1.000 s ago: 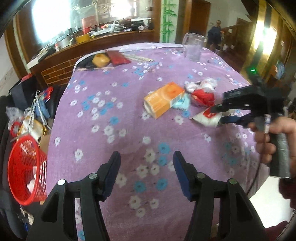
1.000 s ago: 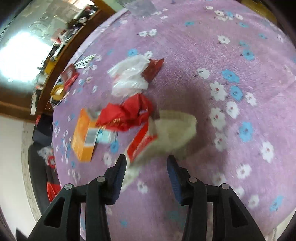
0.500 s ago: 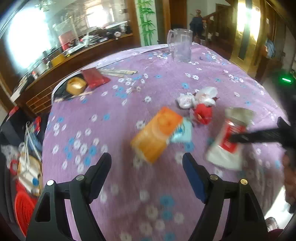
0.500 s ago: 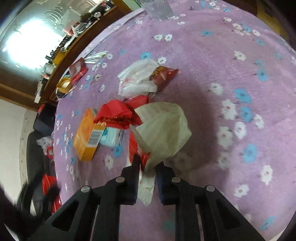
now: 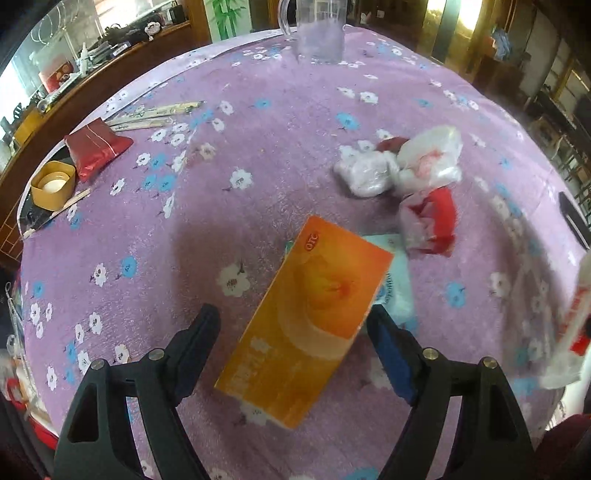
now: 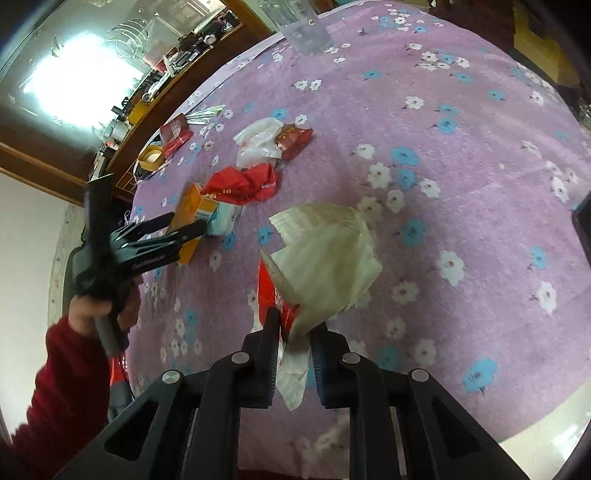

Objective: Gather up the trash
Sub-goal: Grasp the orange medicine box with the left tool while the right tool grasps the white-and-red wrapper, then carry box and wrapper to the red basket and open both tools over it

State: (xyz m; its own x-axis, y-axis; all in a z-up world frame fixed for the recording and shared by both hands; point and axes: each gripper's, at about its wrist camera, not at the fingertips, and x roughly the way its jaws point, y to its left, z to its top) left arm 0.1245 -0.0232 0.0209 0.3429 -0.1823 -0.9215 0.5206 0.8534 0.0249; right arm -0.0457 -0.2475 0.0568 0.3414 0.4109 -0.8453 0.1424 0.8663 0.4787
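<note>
An orange carton (image 5: 317,306) lies flat on the purple flowered tablecloth (image 5: 258,122). My left gripper (image 5: 291,317) hangs open above it, one jaw on each long side; the pads do not press it. A pale blue packet (image 5: 393,284) sits against the carton's far side. Beyond lie a crumpled red wrapper (image 5: 432,221) and white plastic bags (image 5: 402,166). My right gripper (image 6: 295,325) is shut on a white and red plastic bag (image 6: 325,258), held up off the cloth. In the right wrist view the left gripper (image 6: 184,225) straddles the carton (image 6: 188,206).
A clear glass jug (image 5: 317,33) stands at the table's far edge. A red pouch (image 5: 96,147), a round yellow tin (image 5: 53,184) and wrapped chopsticks (image 5: 159,112) lie at the far left. A dark red packet (image 6: 293,138) rests by the white bags. A red sleeve (image 6: 62,369) carries the left gripper.
My left gripper swung across the table to the orange carton and its jaws widened. My right gripper shut on the white and red bag and lifted it off the cloth.
</note>
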